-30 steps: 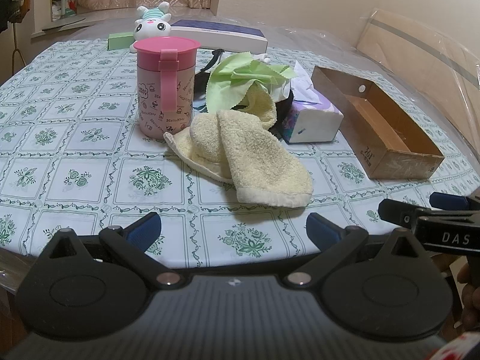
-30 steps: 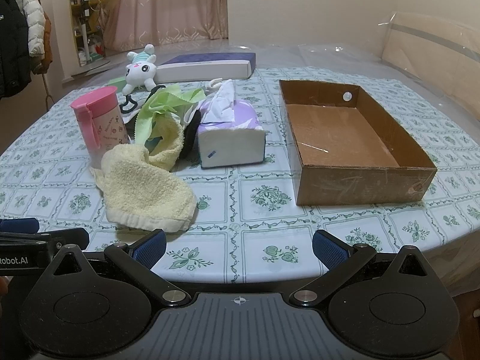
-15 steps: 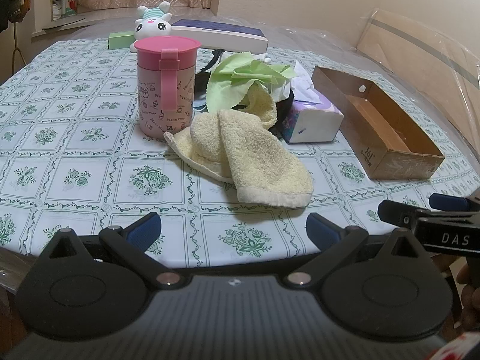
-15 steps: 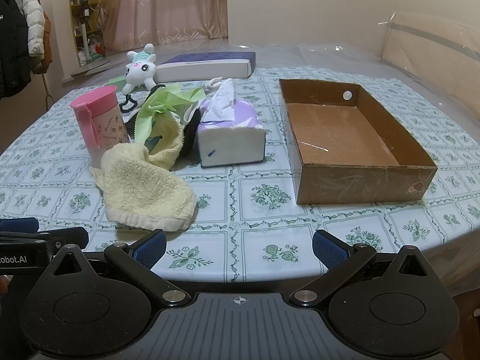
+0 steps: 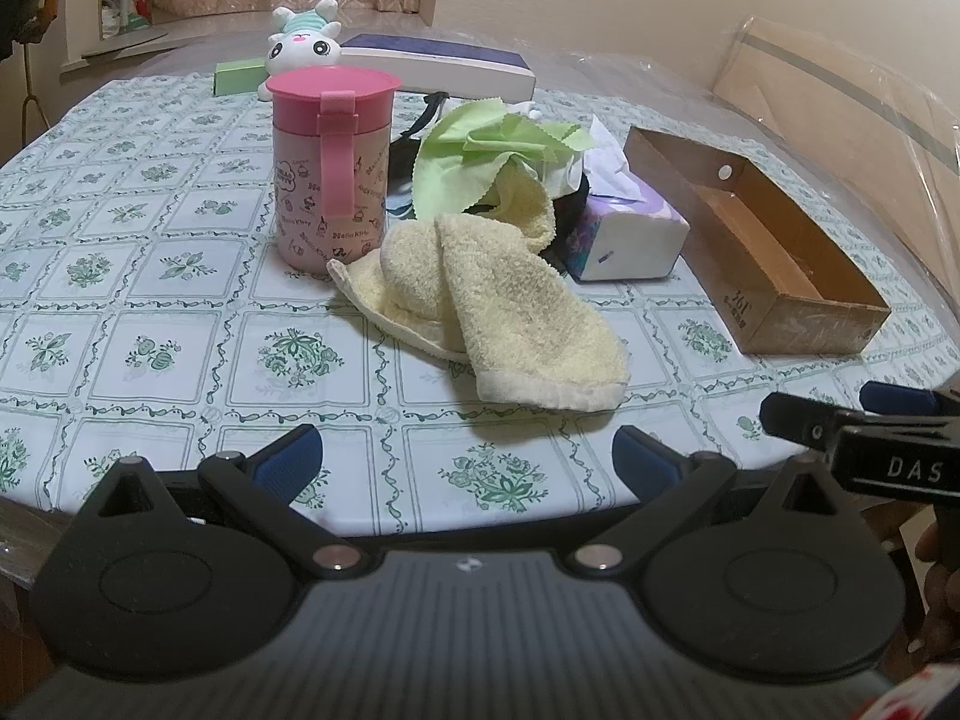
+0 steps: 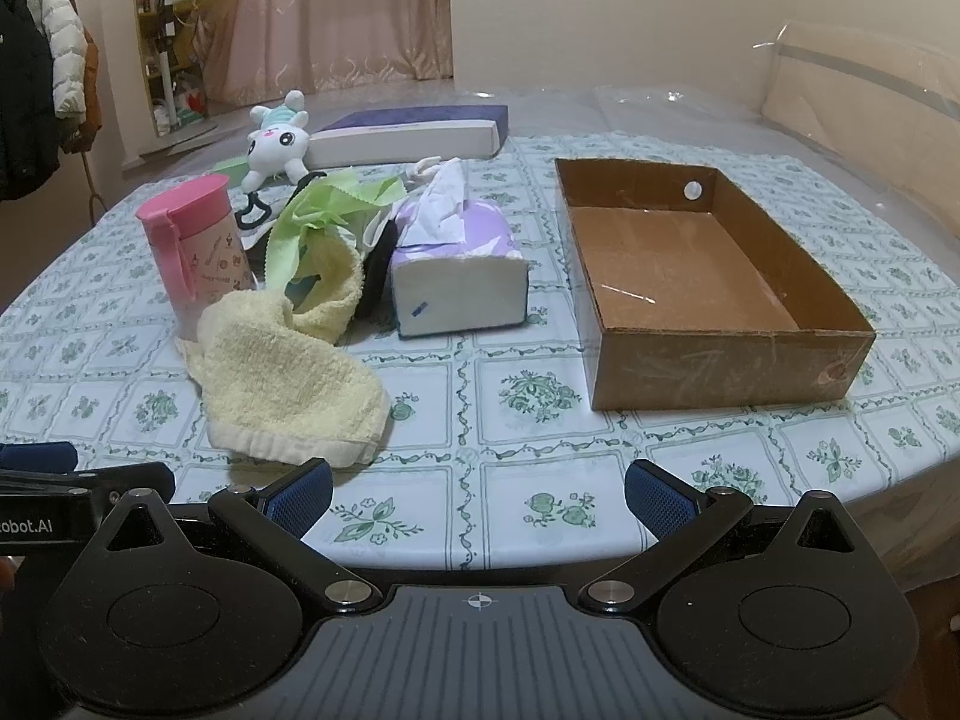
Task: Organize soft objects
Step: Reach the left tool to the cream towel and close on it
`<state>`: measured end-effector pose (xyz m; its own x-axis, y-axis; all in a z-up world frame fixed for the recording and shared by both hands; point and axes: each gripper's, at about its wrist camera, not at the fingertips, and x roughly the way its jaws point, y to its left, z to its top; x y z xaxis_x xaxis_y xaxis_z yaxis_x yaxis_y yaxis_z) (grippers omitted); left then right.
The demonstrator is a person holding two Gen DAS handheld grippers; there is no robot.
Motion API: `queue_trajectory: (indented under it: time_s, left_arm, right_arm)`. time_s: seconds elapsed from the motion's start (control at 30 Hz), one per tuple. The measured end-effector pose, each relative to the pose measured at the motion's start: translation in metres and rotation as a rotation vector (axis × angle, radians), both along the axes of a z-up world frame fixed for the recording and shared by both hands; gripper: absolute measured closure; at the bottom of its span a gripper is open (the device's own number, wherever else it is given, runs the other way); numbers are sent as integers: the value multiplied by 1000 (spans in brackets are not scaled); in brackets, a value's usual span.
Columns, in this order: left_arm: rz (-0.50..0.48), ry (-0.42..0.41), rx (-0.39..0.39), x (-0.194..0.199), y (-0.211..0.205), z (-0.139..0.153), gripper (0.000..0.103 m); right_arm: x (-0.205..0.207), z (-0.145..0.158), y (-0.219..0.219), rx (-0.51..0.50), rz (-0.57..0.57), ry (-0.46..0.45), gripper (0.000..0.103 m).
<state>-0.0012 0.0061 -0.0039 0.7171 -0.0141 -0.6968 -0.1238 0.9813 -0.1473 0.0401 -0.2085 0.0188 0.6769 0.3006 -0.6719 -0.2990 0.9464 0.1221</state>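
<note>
A pale yellow towel [image 5: 498,306] [image 6: 288,372] lies crumpled near the table's front, its far end draped over a dark object. A light green cloth [image 5: 480,156] [image 6: 312,216] sits bunched behind it. Farther back lies a white plush toy [image 5: 300,42] [image 6: 276,138]. A purple tissue pack [image 5: 624,234] [image 6: 462,270] rests beside the pile. An empty brown cardboard box [image 5: 798,288] [image 6: 720,360] stands to the right. My left gripper [image 5: 468,462] is open at the table's near edge, just short of the towel. My right gripper [image 6: 477,492] is open too, facing the space between towel and box.
A pink lidded cup [image 5: 330,162] [image 6: 192,252] stands left of the towel. A long white-and-navy box [image 5: 438,66] [image 6: 408,132] and a small green box [image 5: 237,75] lie at the back. A floral cloth [image 6: 540,396] covers the table.
</note>
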Motion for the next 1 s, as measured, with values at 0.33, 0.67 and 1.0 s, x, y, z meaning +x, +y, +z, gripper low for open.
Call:
queue_trajectory:
  time_s: [0.33, 0.67, 1.0]
  left_arm:
    - [-51, -3, 2, 32, 21, -6, 1]
    - [-240, -3, 118, 89, 20, -23, 1]
    - [-283, 12, 253, 135, 17, -45, 2]
  right_arm:
    - [22, -6, 4, -21, 7, -6, 0]
    - [54, -16, 10, -53, 24, -16, 0]
    - [74, -29, 21, -53, 56, -5, 0]
